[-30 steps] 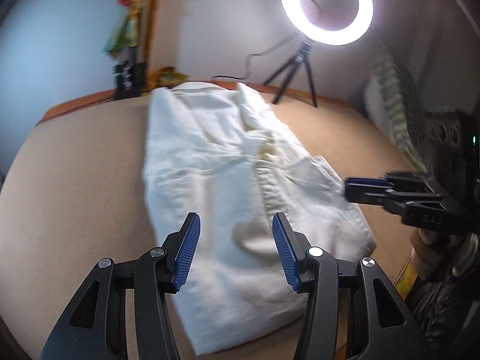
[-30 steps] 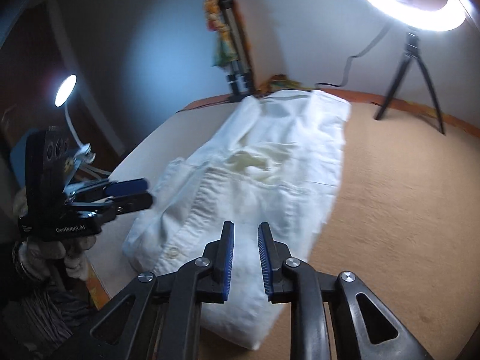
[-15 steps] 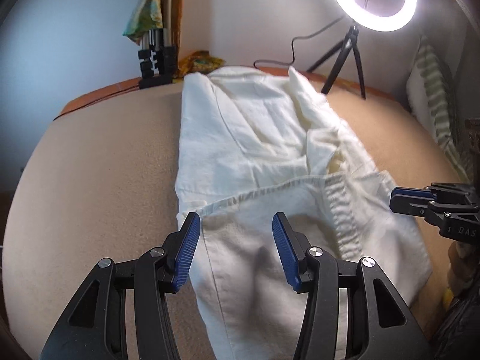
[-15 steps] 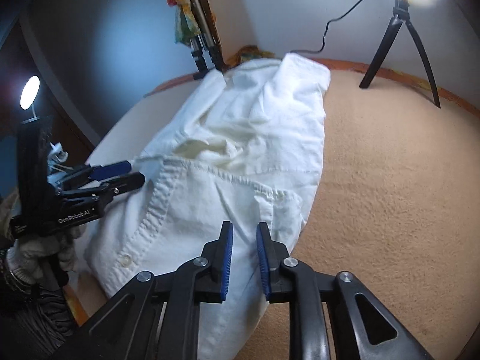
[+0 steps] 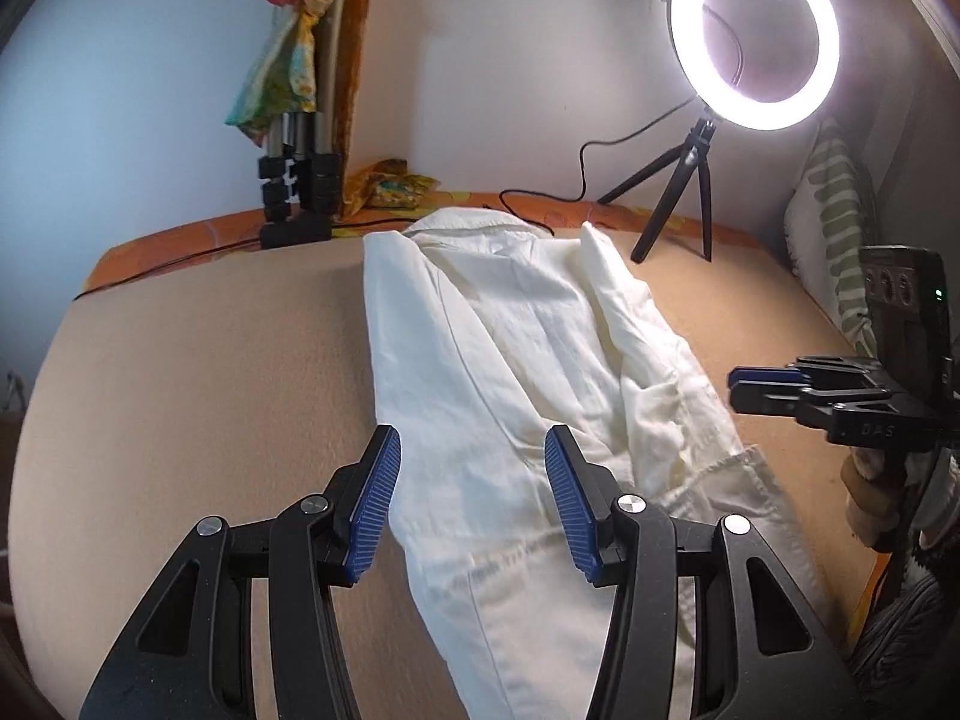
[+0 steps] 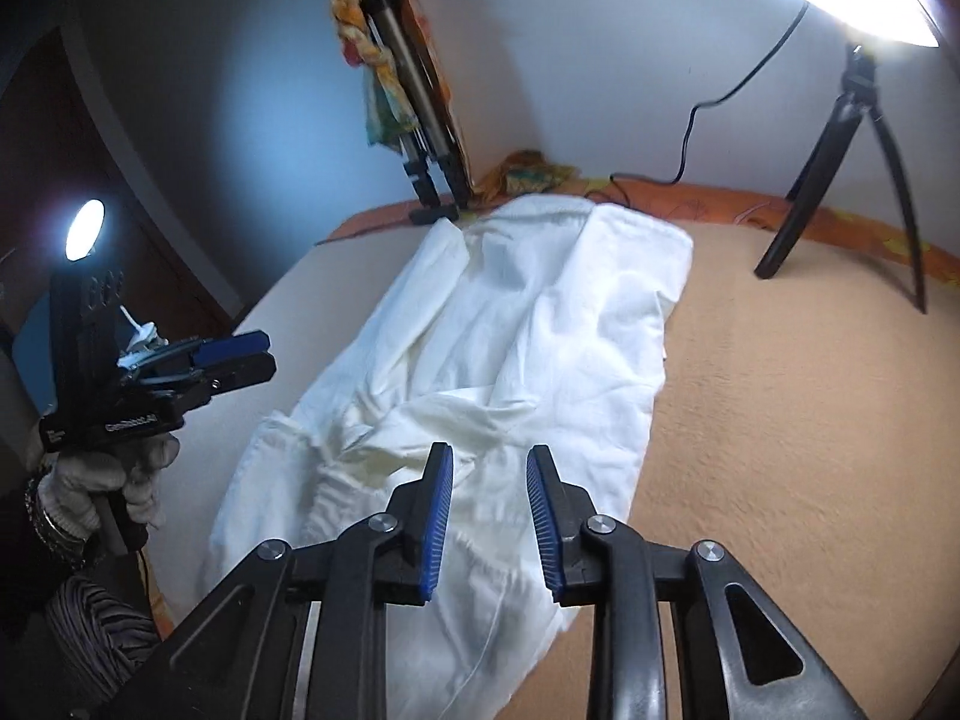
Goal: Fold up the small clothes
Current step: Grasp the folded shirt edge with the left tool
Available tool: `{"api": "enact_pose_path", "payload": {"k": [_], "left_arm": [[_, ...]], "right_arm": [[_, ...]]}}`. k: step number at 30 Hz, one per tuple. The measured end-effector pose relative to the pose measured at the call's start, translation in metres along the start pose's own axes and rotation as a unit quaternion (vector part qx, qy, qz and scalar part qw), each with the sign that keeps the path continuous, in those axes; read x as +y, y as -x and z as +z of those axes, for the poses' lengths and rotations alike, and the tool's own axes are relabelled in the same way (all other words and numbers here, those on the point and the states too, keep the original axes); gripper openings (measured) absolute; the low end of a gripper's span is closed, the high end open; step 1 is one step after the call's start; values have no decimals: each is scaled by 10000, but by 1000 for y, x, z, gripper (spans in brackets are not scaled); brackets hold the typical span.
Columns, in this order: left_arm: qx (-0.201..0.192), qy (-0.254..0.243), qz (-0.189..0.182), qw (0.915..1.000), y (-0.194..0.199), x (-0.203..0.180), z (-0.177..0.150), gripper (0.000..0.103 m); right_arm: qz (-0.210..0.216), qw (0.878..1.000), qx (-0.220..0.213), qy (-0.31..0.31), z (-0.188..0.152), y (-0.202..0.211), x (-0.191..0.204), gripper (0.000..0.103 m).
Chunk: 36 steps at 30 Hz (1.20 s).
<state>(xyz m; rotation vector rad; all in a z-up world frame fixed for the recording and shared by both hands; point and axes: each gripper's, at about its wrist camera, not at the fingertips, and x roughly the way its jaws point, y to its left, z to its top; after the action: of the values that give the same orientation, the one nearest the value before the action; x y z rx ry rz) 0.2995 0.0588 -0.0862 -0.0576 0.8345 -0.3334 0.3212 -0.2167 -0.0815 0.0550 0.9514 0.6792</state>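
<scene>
A small white garment (image 5: 528,372) lies lengthwise and folded narrow on the tan bed cover (image 5: 198,372); it shows too in the right wrist view as the garment (image 6: 510,354). My left gripper (image 5: 471,480) hovers open over its near left edge, nothing between the blue pads. My right gripper (image 6: 489,495) hangs above the garment's near right part, its jaws opening, with no cloth pinched between them. Each gripper appears in the other's view: the right gripper (image 5: 744,387) at the right edge, the left gripper (image 6: 252,354) at the left, held by a gloved hand (image 6: 102,480).
A lit ring light on a small tripod (image 5: 690,180) stands at the far right of the bed. A folded tripod with a colourful cloth (image 5: 300,180) leans at the back wall. A striped pillow (image 5: 834,228) lies at the right. A small lamp (image 6: 84,234) glows at the left.
Both grippers have moved forward along the garment toward its far end. The right gripper's jaws have spread wider. The left gripper's jaws keep the same gap.
</scene>
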Motion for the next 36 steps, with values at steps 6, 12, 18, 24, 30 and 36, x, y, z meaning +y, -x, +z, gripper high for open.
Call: {"api": "enact_pose_path", "payload": {"k": [6, 12, 18, 24, 30, 36], "left_arm": [[373, -55, 42, 9993, -53, 14, 12, 49], [313, 359, -57, 9988, -85, 45, 33, 49], [277, 1043, -593, 9924, -114, 78, 61, 50], [281, 1693, -1314, 9764, -139, 97, 81, 57], [315, 1970, -1629, 9663, -158, 96, 89, 23], [-455, 1577, -1512, 9748, -129, 83, 93, 3]], "right_arm": [[-338, 9989, 329, -73, 17, -47, -33, 27], [-573, 9968, 54, -551, 44, -52, -79, 48], [287, 9932, -144, -1123, 63, -62, -120, 60], [1175, 9778, -219, -1722, 83, -86, -152, 64], [1627, 9680, -38, -1908, 100, -108, -155, 41], [1008, 9883, -479, -1038, 111, -88, -126, 2]]}}
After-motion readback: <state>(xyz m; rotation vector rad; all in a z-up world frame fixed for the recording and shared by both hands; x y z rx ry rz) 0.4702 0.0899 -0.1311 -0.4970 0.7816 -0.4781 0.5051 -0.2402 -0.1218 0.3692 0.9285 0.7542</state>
